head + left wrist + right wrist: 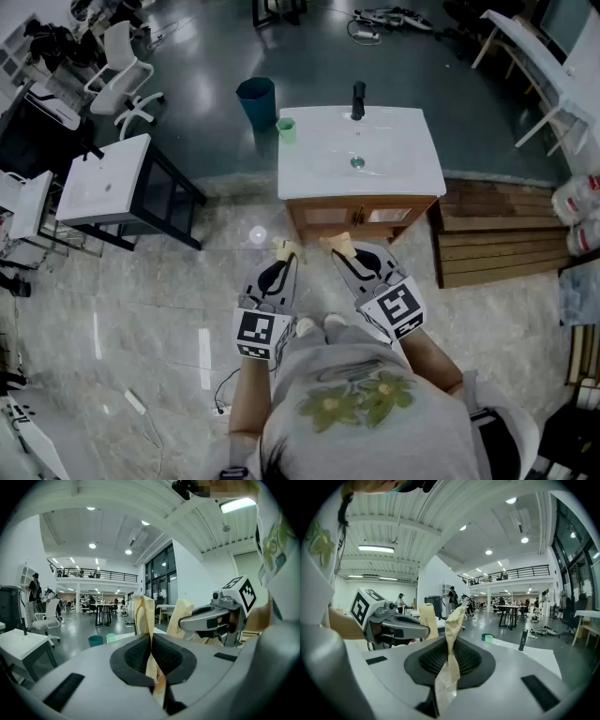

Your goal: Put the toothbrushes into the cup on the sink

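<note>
The person stands on a glossy marble-patterned floor, a little back from the sink (319,169), a smooth white rectangular basin set on a low wooden cabinet (361,214). The cup (287,130), small, pale green and translucent-looking, stands upright on the sink's far left corner, well apart from both grippers. A slim black faucet (358,99) rises at the back edge, with a round metal drain (356,162) below it in the basin. A teal bin (256,100) sits on the dark floor just beyond the cup.

The left gripper (284,251) is clenched on the left toothbrush packet (143,616), a flat, tan paper sleeve that sticks up straight between the ribbed black pads (136,656). The right gripper (339,246) is likewise clamped on the right toothbrush packet (452,625), whose paper is creased and curls at the top, with a crinkled clear film at its lower end. The two grippers are held side by side in front of the cabinet, their packets pointing toward the sink.
</note>
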Motion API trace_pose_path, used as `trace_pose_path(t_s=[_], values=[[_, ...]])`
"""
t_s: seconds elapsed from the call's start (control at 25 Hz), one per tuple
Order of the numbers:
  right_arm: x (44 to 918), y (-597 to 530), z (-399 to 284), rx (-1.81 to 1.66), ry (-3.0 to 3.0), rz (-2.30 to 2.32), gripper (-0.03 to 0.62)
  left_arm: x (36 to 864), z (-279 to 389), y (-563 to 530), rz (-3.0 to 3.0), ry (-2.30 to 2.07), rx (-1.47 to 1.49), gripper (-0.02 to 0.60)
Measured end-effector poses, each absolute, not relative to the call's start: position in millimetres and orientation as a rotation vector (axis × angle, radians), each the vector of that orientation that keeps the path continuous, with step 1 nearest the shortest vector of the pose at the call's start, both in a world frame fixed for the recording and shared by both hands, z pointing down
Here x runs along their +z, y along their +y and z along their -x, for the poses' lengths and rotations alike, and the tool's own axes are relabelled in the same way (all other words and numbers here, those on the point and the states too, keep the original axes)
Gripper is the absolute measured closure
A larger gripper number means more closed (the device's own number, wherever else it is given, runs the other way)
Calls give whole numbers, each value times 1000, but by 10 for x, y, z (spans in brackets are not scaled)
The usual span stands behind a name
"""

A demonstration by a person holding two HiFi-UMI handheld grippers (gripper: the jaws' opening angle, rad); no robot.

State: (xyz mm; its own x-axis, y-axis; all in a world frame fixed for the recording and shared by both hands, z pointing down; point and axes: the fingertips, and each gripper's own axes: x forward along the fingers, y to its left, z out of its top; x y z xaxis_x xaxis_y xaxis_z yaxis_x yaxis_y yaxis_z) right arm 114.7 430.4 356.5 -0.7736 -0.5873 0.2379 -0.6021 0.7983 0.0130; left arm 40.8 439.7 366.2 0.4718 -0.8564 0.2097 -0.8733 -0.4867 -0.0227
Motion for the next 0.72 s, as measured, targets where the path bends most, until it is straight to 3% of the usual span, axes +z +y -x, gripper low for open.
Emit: trace_pose_path(t_s=[0.72], values=[[3703, 4239, -1342, 104, -2793, -851, 526, 3678, -518, 4363, -2554, -1661, 249, 558]])
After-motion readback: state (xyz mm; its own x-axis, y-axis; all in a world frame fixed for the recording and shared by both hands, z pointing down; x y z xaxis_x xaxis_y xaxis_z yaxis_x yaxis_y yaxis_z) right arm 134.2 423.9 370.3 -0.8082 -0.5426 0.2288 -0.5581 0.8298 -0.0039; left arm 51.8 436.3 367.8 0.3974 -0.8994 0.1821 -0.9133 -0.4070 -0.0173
